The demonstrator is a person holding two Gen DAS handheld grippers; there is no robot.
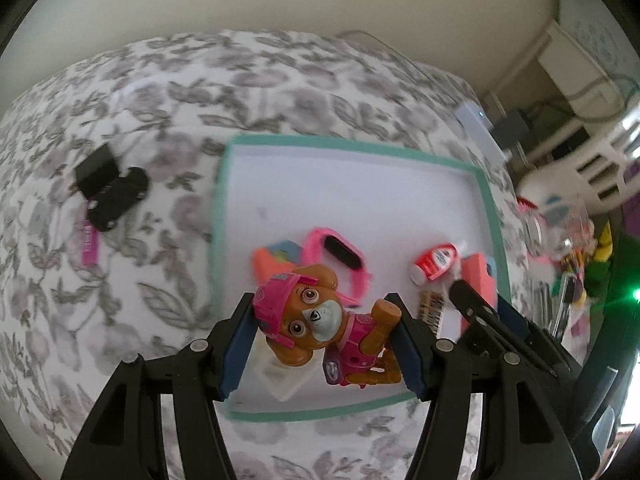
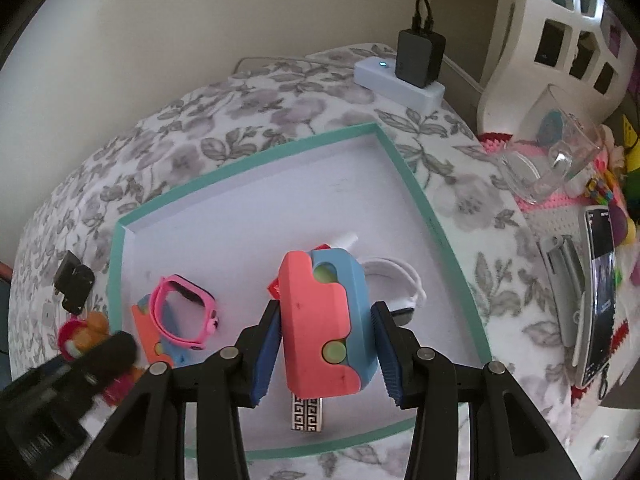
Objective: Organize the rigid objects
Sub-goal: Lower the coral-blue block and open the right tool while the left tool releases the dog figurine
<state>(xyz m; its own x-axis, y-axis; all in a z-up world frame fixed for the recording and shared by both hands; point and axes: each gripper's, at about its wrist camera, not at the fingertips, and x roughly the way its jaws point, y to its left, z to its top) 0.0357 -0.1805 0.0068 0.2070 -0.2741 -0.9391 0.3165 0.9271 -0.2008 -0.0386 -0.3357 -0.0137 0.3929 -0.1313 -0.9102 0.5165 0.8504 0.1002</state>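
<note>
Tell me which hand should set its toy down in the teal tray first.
Probably right. The right tongs hold the coral and blue block well inside the teal tray, over its floor. The left tongs grip the pup figure nearer the tray's front rim, above a clear packet.

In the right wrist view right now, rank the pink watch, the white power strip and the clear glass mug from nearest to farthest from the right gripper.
1. pink watch: inside the teal-rimmed tray, just left of the right gripper.
2. clear glass mug: off the tray, upper right, on its side.
3. white power strip: far end by the wall, charger plugged in.
</note>
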